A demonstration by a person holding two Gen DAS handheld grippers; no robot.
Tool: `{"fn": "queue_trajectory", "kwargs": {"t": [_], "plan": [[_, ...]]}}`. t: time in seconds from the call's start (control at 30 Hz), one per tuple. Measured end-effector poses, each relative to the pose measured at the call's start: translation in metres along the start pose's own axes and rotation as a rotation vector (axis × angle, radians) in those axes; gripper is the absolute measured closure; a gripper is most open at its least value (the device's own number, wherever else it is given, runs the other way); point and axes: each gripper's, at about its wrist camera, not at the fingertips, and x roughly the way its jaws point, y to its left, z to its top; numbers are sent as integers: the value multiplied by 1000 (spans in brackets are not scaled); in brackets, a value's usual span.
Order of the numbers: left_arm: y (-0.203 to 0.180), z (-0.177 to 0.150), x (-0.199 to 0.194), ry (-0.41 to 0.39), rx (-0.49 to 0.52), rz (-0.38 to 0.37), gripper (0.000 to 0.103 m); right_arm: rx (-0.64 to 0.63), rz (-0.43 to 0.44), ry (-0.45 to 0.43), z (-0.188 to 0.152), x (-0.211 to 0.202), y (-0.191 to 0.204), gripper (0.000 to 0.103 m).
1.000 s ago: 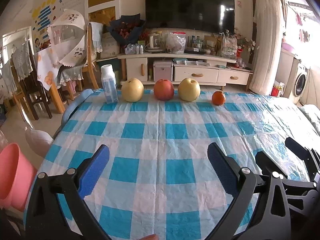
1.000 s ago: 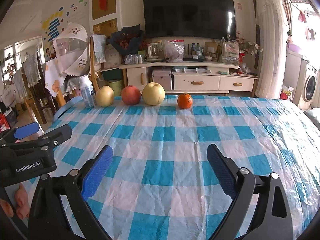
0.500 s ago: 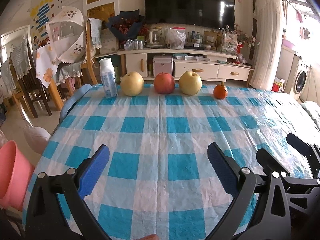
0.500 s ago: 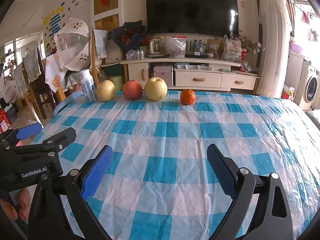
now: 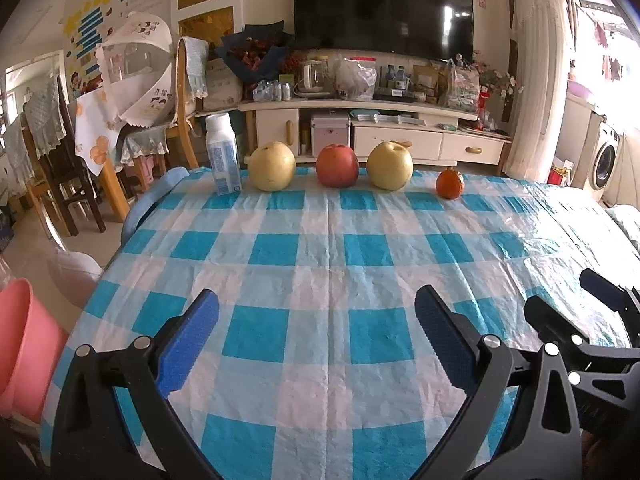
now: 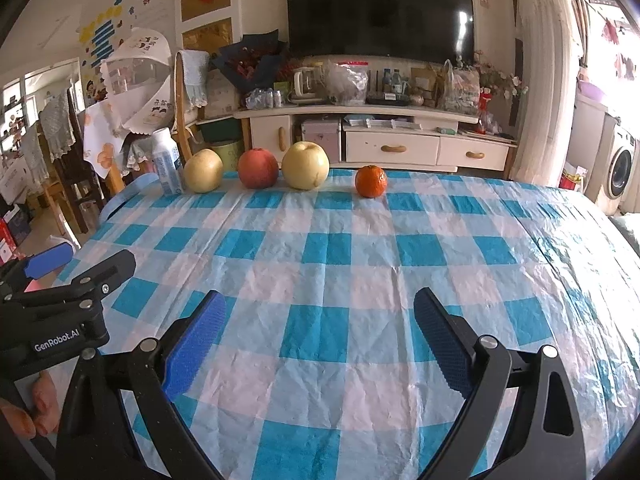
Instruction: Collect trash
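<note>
While both grippers hover over the near edge of the blue-and-white checked tablecloth (image 5: 328, 240), the white plastic bottle with a blue label (image 5: 223, 155) stands upright, long axis vertical, at the table's far left corner. Rightward along the far edge: yellow pear (image 5: 271, 167) just beside it, red apple (image 5: 337, 165), second yellow pear (image 5: 389, 165), small orange tangerine (image 5: 450, 184). One bottle, four fruits. Pink plastic bin (image 5: 22, 344) sits off the left edge. Left gripper (image 5: 316, 330) and right gripper (image 6: 319, 330): jaws wide apart, empty.
</note>
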Motion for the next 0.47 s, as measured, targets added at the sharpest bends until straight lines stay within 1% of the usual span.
{"fn": "queue_trajectory", "kwargs": {"t": [0.1,0.17,0.3,0.47], "plan": [[2,-5,10,23,2,9,4,-2,-6,34,-2,8,1,9],[2,-8,18,43,0,10,4,-3,-16,76,-5,19,2,9],[3,-18,42,113,-2,13,4,8,-45,166,-13,41,1,9],[5,-28,65,188,-22,5,4,36,-75,233,-21,62,-5,9]]}}
